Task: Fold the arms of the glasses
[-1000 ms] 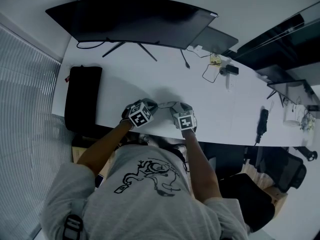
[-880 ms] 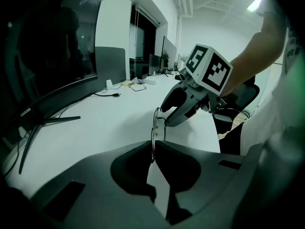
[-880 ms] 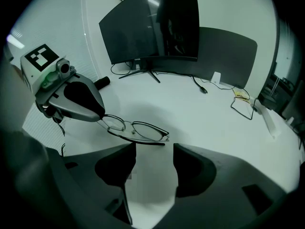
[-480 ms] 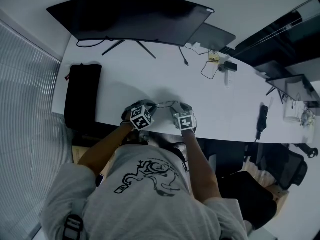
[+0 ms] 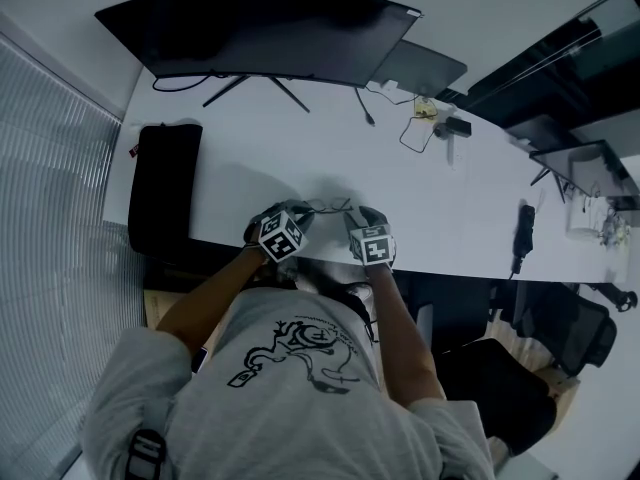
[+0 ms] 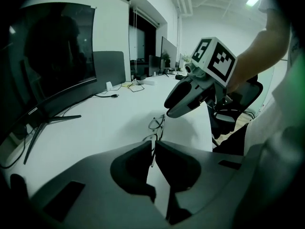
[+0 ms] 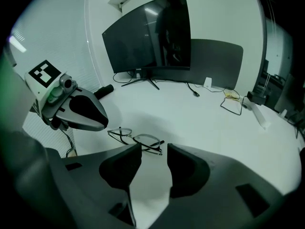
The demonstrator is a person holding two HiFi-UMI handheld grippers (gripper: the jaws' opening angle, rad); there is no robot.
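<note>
On the desk [image 5: 300, 148], the glasses [image 7: 137, 140] lie crosswise: left gripper [image 6: 153, 146] pinches one end, jaws narrow; right gripper [image 7: 153, 149], jaws just closing on nothing, sits by the other.

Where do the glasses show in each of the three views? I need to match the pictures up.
Head view: glasses in the middle of the picture, near the front edge of the white desk.
Left gripper view: centre, just beyond the jaws.
Right gripper view: lower centre-left, just beyond the jaws.
Shared landmark: the curved monitor.
</note>
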